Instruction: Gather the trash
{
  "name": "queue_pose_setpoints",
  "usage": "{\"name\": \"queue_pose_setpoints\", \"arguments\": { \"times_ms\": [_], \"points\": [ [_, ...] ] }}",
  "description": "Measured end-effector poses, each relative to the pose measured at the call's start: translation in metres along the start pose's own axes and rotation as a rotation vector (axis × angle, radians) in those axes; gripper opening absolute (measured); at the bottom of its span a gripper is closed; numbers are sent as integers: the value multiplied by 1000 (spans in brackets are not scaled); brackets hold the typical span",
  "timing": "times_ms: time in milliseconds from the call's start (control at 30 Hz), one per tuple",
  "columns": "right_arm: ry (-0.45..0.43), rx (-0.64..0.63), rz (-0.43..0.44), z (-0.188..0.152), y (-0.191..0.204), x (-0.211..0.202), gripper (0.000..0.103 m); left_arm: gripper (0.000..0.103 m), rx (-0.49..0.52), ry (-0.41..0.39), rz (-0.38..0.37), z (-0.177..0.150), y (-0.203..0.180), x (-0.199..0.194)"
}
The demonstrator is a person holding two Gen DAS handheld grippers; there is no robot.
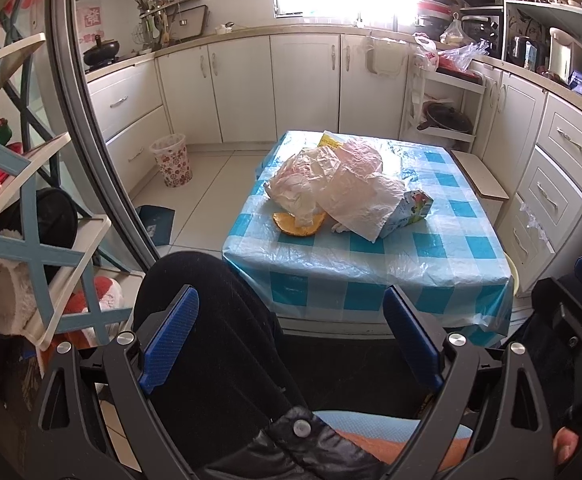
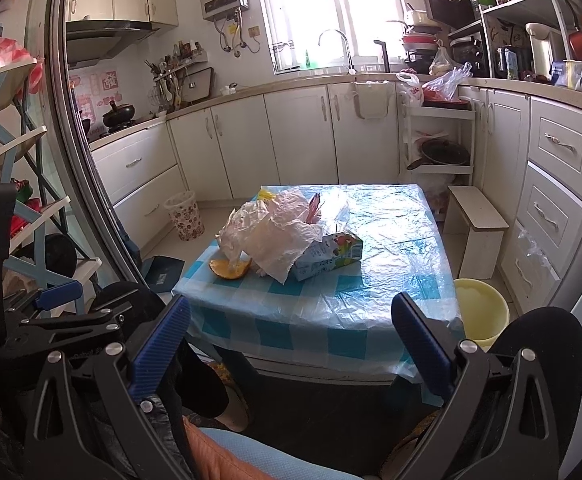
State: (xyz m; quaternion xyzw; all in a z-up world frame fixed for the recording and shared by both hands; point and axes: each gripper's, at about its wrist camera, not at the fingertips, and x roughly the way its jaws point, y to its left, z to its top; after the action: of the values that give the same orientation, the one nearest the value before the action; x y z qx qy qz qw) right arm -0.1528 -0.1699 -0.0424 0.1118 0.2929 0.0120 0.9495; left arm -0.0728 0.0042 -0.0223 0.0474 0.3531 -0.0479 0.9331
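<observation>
The left hand-held gripper (image 1: 291, 336) fills the bottom of its own view with its blue-padded fingers (image 1: 169, 340) spread wide and nothing between them, held low over the person's dark-trousered knee (image 1: 207, 304). The right hand-held gripper (image 2: 289, 344) sits likewise at the bottom of its view, fingers apart and empty. Above both, toward the centre of each frame and well apart from the fingertips, stands a low desk (image 1: 371, 276) covered with a blue-and-white checked plastic cloth. The trash lies in one heap on its left half: crumpled plastic bags (image 1: 331, 184) draped over a small drink carton (image 1: 415, 210) that lies tipped on its side, with an orange peel (image 1: 295, 226) touching the bags at their lower left edge. A flowered waste basket (image 1: 171, 160) stands on the floor in the left middle of the frame, against the white cabinets. A pale yellow bucket (image 2: 481, 314) sits on the floor just beside the desk's right near corner.
</observation>
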Motion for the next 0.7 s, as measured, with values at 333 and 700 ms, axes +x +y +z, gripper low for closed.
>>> {"name": "queue_pose_setpoints", "arguments": {
  "times_ms": [333, 700],
  "points": [
    [-12, 48, -2, 30, -35, 58, 96, 90, 50, 31, -33, 48, -7, 73],
    [95, 129, -12, 58, -90, 152, 96, 91, 84, 205, -57, 120, -21, 224]
  ]
}}
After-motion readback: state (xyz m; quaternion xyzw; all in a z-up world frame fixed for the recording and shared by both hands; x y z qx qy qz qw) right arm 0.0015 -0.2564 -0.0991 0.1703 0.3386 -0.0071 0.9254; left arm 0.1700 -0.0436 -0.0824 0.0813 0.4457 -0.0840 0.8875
